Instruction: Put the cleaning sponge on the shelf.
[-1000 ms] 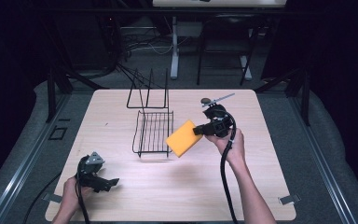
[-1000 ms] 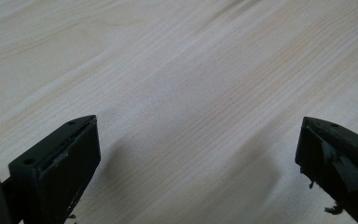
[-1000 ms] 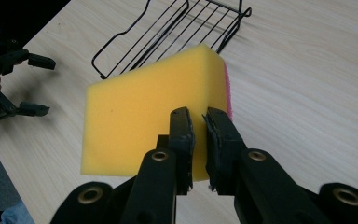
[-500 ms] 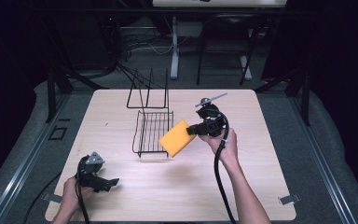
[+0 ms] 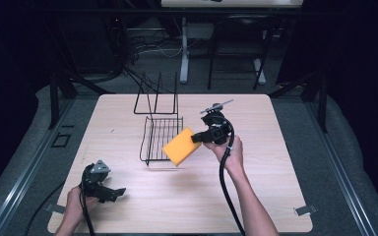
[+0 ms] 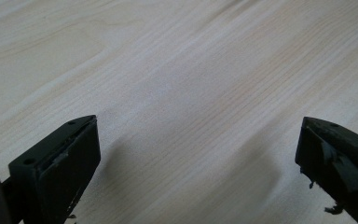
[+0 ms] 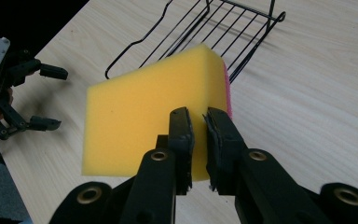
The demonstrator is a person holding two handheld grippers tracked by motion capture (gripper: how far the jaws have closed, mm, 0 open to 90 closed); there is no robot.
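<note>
Yellow sponge (image 7: 149,121) pinched in right tongs (image 7: 198,122) above wire rack (image 5: 158,137); left tongs (image 6: 196,158) spread; no legible writing.

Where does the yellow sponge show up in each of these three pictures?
High view: the sponge is near the table's middle, held up by the right gripper, beside the wire rack.
Left gripper view: not in it; just bare table beyond open jaws.
Right gripper view: the sponge is at centre, pinched between the jaws, rack behind.
Shared landmark: the rack, in the high and right gripper views.
</note>
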